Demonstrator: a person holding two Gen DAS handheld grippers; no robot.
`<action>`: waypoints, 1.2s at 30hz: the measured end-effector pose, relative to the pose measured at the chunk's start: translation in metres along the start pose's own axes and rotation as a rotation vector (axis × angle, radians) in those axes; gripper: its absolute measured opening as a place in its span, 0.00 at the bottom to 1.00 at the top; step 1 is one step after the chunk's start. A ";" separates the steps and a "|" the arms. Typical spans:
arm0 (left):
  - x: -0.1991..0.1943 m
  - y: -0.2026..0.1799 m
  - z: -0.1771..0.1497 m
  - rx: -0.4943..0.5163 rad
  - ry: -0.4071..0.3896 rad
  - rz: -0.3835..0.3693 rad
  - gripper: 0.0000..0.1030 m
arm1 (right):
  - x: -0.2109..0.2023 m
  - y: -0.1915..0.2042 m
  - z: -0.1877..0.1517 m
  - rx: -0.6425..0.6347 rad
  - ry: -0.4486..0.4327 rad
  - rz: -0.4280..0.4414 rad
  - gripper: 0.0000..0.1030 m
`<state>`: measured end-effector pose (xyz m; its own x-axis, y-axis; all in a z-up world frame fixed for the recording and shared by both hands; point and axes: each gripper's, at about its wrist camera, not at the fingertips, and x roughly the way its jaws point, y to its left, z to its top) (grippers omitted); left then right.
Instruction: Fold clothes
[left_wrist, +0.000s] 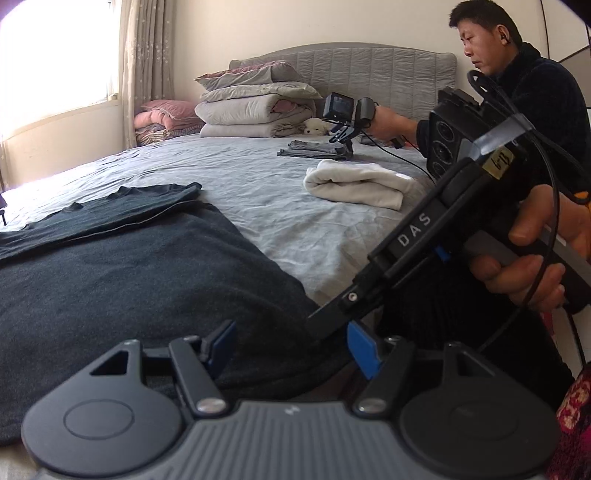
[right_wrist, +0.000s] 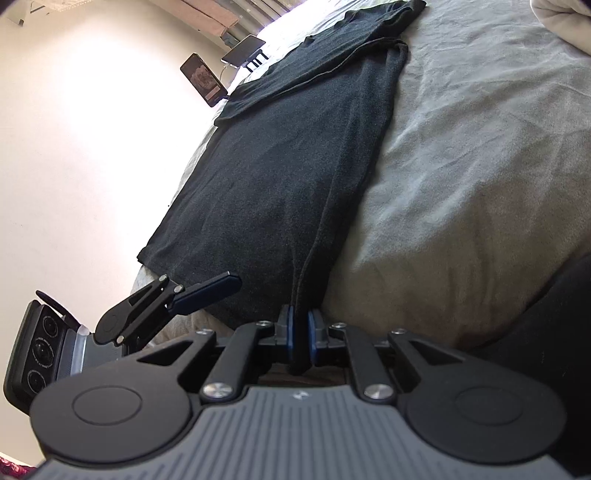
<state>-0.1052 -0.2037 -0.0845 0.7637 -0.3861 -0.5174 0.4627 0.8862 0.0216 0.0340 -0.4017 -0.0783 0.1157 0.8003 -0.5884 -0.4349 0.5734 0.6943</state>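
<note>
Dark shirt (right_wrist: 280, 173): spread flat along the near side of the bed, its far sleeve part folded back over the body, the near hem right at the bed's edge.
Right gripper (right_wrist: 301, 334): down at that near hem, blue pads pinched tight on a bunched corner of the dark shirt; the cloth runs straight up from between them.
Left gripper (left_wrist: 295, 347): low over the same hem, just beside the right one, jaws standing apart with nothing pressed between the blue pads.
Right hand (left_wrist: 535, 266): wrapped round the grey handle, a black cable looping past the knuckles.
Bed sheet (left_wrist: 258, 192): grey, rumpled, bare between the garments.
White garment (left_wrist: 358, 182): folded, lying farther up the bed.
Grey garment (left_wrist: 314, 149): folded flat, beyond the white one.
Second person (left_wrist: 535, 92): seated at the far side, holding another gripper over the grey garment.
Bedding stack (left_wrist: 255, 107): quilts and pillows piled against the headboard.
Phones (right_wrist: 203, 79): two propped on stands at the foot of the bed.
</note>
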 end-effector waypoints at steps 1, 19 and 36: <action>0.002 -0.005 0.001 0.018 -0.001 -0.012 0.66 | -0.001 0.001 0.002 0.001 -0.005 0.008 0.11; 0.082 0.074 0.083 0.130 0.149 -0.085 0.66 | -0.009 0.000 0.064 -0.159 -0.180 -0.319 0.15; 0.204 0.182 0.111 0.081 0.171 -0.132 0.93 | 0.061 -0.036 0.199 -0.224 -0.336 -0.475 0.50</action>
<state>0.1847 -0.1499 -0.0918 0.6100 -0.4423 -0.6575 0.5933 0.8050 0.0089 0.2342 -0.3385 -0.0570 0.6011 0.4997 -0.6237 -0.4401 0.8584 0.2636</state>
